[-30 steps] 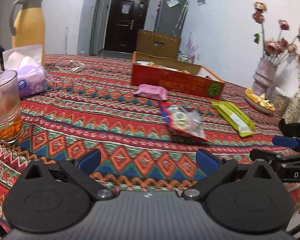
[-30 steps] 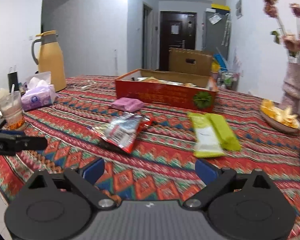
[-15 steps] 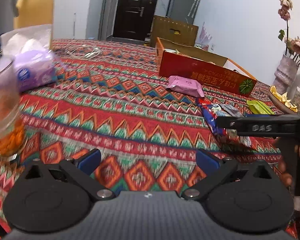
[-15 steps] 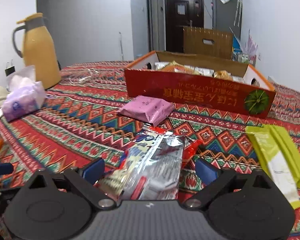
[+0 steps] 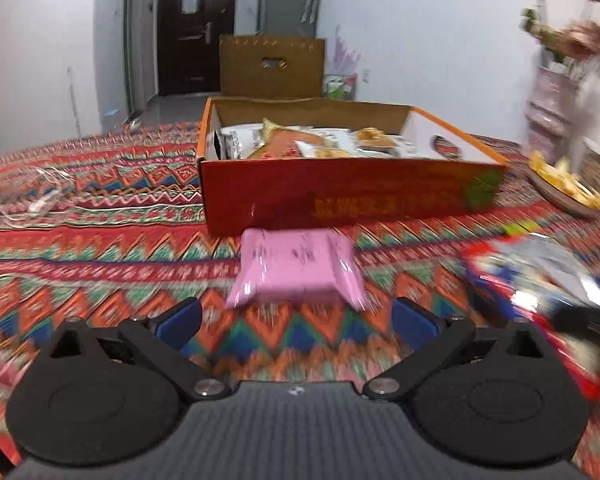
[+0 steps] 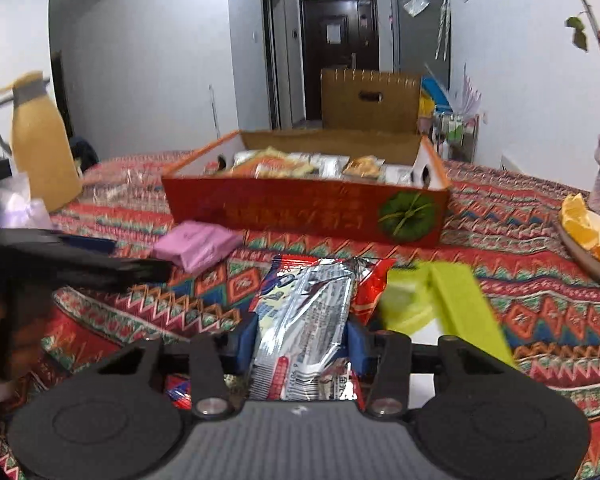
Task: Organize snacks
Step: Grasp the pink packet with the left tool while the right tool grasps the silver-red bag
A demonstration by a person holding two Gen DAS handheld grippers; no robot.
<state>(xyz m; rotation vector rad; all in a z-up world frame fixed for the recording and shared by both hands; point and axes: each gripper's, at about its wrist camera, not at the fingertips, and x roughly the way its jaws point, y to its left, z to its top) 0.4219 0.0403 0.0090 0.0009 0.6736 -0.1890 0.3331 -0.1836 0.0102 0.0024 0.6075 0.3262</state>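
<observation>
On the woven cloth (image 5: 100, 248), with its zigzag and diamond pattern in red, green, blue and orange, lie the snacks still outside the box (image 5: 340, 196). The box is a shallow cardboard tray, red and glossy on the outside, plain brown and white inside, with its flap standing up at the back. It holds several flat packets already.

The left gripper (image 5: 296, 318) has its jaws wide apart, and nothing is between the blue pads. Just in front of it lies the pink pack (image 5: 296, 268), a soft, pillow-shaped plastic wrapper with crimped ends, touching or almost touching the front wall of the box.

The right gripper (image 6: 302, 344) is closed narrow on the foil bag (image 6: 308, 320). This bag is long and flat, shiny silver with red and blue print, and its surface is wrinkled. The blue pads press it from both sides near its lower part. Its far end points to the box; I cannot tell if that end rests on the cloth.

Just right of the bag lie the green packs (image 6: 444, 300), two long matte bars side by side.

At the far right stands a round plate (image 6: 580, 252) with orange pieces. At the left is a smooth yellow jug (image 6: 40, 152) with a grey handle.
</observation>
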